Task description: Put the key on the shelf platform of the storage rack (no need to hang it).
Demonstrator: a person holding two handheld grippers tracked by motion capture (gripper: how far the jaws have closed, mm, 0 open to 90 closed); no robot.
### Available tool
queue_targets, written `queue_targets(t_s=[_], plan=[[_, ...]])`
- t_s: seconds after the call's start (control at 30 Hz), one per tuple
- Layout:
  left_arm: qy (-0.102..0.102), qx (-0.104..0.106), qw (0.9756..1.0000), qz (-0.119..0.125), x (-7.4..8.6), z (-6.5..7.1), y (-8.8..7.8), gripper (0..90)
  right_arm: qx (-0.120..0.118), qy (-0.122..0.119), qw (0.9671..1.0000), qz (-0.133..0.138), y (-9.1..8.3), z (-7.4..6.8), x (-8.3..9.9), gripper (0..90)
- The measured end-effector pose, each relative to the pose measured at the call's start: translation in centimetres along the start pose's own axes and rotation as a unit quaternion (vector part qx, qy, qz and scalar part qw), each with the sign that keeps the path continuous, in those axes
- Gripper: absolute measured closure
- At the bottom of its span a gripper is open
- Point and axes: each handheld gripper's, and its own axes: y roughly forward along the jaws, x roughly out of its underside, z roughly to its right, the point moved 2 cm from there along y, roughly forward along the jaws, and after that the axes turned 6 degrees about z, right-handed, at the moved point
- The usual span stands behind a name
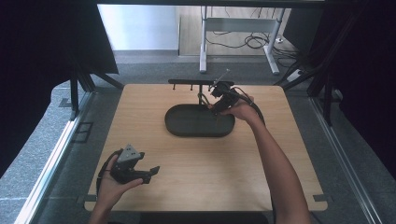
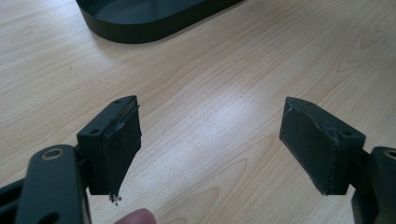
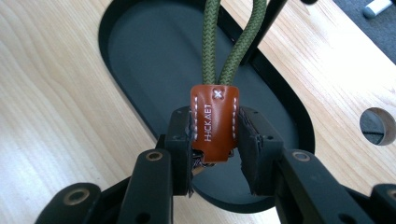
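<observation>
Right gripper (image 3: 215,144) jaws are clamped on the brown leather tab (image 3: 214,122) of the green cord loop (image 3: 223,46), held over the black oval tray (image 3: 140,56) with hanging on the black peg stand (image 1: 194,83) judged undone, while left gripper (image 2: 210,140) jaws are held wide open and empty.

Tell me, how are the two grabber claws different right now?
The left gripper has its jaws wide apart with nothing between them; the right gripper is shut on a brown leather tab. The left hangs over bare table, the right over the black tray. Both have black jaws.
</observation>
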Motion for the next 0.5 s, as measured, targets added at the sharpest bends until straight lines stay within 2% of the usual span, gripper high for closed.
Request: queue_targets(t_s=[0.27, 0.3, 0.5], plan=[[-0.001, 0.001, 1.0, 0.0, 0.0, 0.0, 0.0, 21.0, 0.009, 0.009, 0.9999, 0.003, 1.3, 0.9, 0.7, 67.3], [-0.001, 0.0, 1.0, 0.0, 0.0, 0.0, 0.0, 21.0, 0.009, 0.016, 0.9998, 0.005, 1.5, 1.0, 0.8, 67.3], [0.0, 0.0, 1.0, -0.002, 0.0, -0.1, 0.0, 21.0, 0.013, 0.018, 0.9997, 0.009, 2.6, 1.4, 1.6, 67.3]])
